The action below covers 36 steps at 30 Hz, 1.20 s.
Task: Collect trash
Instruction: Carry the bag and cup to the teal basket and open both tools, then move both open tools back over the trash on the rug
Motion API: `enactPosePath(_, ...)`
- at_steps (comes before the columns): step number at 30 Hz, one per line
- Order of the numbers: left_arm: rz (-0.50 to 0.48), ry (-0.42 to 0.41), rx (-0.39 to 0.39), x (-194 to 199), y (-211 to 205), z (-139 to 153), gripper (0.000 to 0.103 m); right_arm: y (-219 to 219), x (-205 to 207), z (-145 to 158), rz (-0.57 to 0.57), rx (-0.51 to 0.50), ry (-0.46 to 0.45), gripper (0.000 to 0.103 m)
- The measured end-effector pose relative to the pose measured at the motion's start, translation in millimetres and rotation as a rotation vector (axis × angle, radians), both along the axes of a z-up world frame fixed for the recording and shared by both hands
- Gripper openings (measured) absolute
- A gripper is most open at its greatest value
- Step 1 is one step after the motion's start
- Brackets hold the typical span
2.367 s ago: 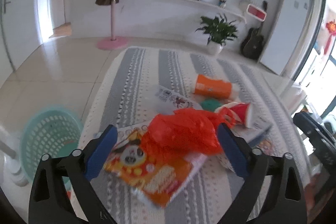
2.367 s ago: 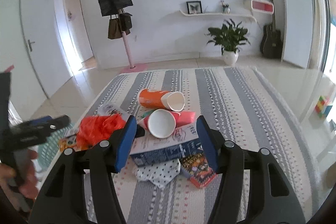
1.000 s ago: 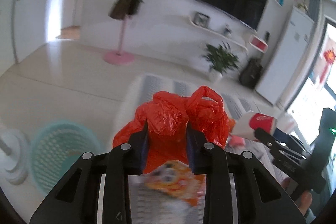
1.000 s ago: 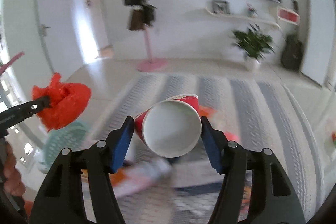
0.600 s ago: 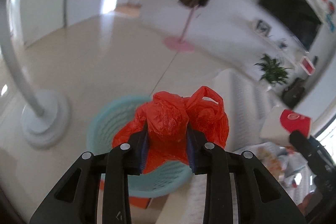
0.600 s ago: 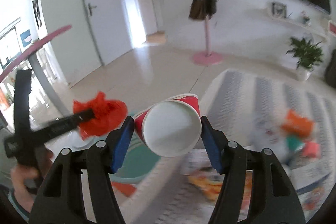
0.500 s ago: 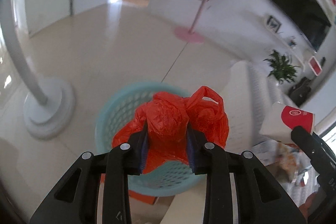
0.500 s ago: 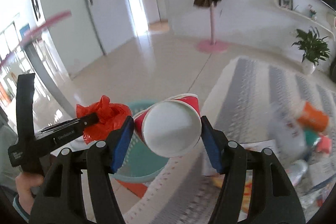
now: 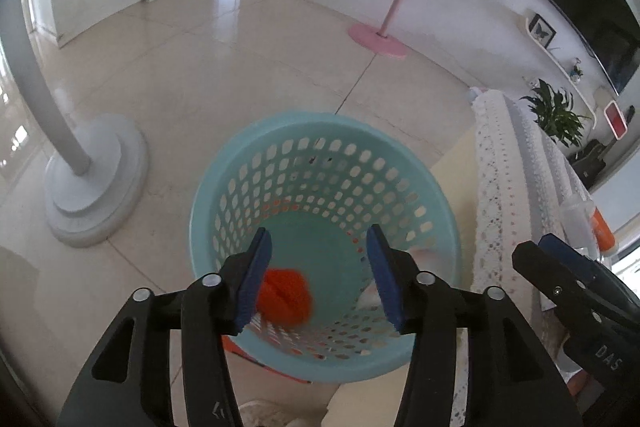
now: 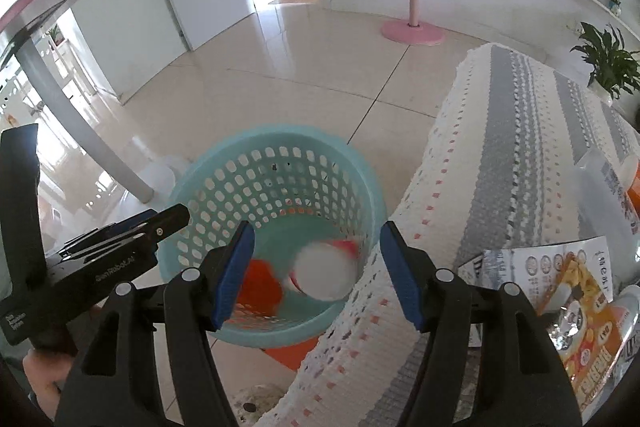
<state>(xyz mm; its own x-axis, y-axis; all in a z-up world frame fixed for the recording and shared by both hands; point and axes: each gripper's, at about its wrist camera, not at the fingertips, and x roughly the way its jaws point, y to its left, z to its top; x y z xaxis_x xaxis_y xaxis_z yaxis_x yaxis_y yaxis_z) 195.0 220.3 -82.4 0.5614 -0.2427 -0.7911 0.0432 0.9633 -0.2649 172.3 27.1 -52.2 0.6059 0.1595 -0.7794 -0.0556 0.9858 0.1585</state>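
A teal perforated basket (image 9: 224, 187) stands on the floor beside the table; it also shows in the right wrist view (image 10: 360, 179). My left gripper (image 9: 318, 277) is open above it, and the red plastic bag (image 9: 285, 297) lies blurred inside the basket. My right gripper (image 10: 316, 273) is open above the basket too, and the red paper cup (image 10: 326, 269) is blurred inside it beside the red bag (image 10: 256, 287). The left gripper (image 10: 120, 239) shows at the left of the right wrist view.
The table with a striped cloth (image 10: 520, 155) lies right of the basket, with an orange snack packet (image 10: 580, 307) and other wrappers on it. A white stand base (image 9: 92, 183) sits left of the basket. A pink coat stand (image 9: 378, 35) stands far back on the tiled floor.
Both grippers have opened over the basket. The red bag has dropped from the left gripper and the red cup from the right gripper into the basket.
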Motion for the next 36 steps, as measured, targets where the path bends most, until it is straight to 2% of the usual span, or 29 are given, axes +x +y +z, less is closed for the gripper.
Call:
enactPosePath(3,-0.008,-0.033,0.006,-6.3,-8.4,16.7,0.05,-7.6,-9.9,9.5,-0.006,0.016,-0.017,0.062)
enactPosePath(6,-0.028,-0.071,-0.015,-16.6,-17.4,37.6,0.05,-17.8,-28.3,30.7,-0.017,0.021,-0.073,0.062)
enactPosePath(10,-0.093,-0.15,-0.052,-37.7,-44.9,81.1,0.052,-42.7,-66.9,72.4,-0.05,0.026,-0.178,0.062)
enactPosePath(14,-0.199,-0.207,-0.08,-62.5,-90.1,116.5,0.061,-80.8,-107.2,110.5,-0.107,-0.004,-0.284,0.062)
enactPosePath(17,-0.308,-0.2,-0.11,-80.4,-133.0,126.7,0.063,-115.9,-134.6,126.2,-0.162,-0.035,-0.327,0.062)
enactPosePath(20,-0.369,-0.153,-0.144,-92.3,-168.7,119.3,0.063,-152.2,-162.1,133.3,-0.225,-0.073,-0.362,0.062)
enactPosePath(24,-0.403,-0.132,-0.107,-102.5,-202.6,102.1,0.062,-203.2,-194.8,127.9,-0.313,-0.112,-0.379,0.062)
enactPosePath(28,-0.428,-0.091,-0.072,-102.1,-225.8,84.2,0.062,-255.2,-217.0,104.8,-0.406,-0.079,-0.349,0.062)
enactPosePath(32,-0.462,-0.049,-0.065,-105.3,-229.4,56.0,0.062,-283.9,-229.4,76.4,-0.491,-0.081,-0.309,0.061)
enactPosePath(36,-0.549,0.023,-0.101,-104.9,-237.6,30.5,0.062,-309.9,-233.2,47.0,-0.568,-0.072,-0.258,0.061)
